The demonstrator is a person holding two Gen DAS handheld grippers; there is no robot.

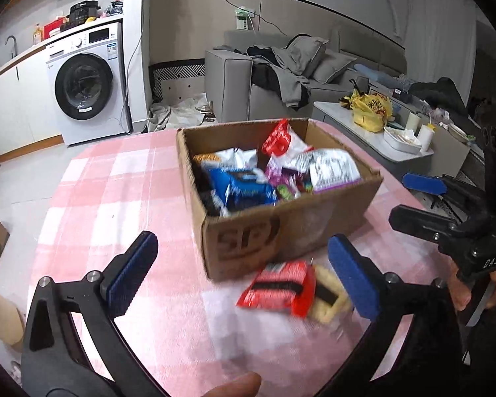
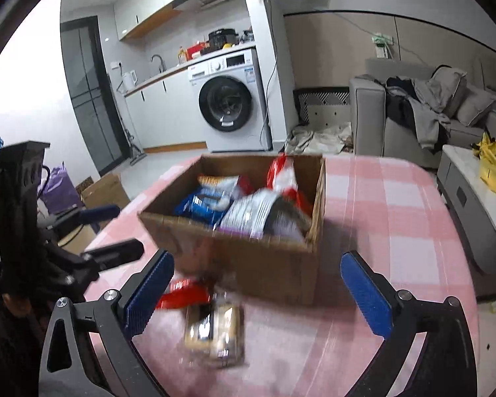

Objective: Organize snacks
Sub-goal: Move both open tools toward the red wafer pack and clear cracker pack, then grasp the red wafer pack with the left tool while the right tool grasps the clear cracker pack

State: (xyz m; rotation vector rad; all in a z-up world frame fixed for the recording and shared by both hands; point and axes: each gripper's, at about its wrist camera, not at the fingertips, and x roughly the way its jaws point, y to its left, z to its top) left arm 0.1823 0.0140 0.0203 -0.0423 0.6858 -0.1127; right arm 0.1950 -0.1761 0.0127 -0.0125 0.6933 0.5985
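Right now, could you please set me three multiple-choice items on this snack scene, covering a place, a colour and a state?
1. Where does the red snack packet lie?
A. inside the box
B. on the tablecloth in front of the box
C. on the sofa

2. What colour is the checked tablecloth?
A. pink and white
B. green
C. black

3. How do the left tongs stand?
A. shut on a packet
B. shut on nothing
C. open

Answers: 1 B, it rests outside the cardboard box. 2 A, its checks show that. 3 C, the pads stand wide apart, holding nothing.

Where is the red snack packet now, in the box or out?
Out. The red snack packet lies on the pink checked tablecloth in front of the cardboard box, between the left gripper's open fingers, untouched.
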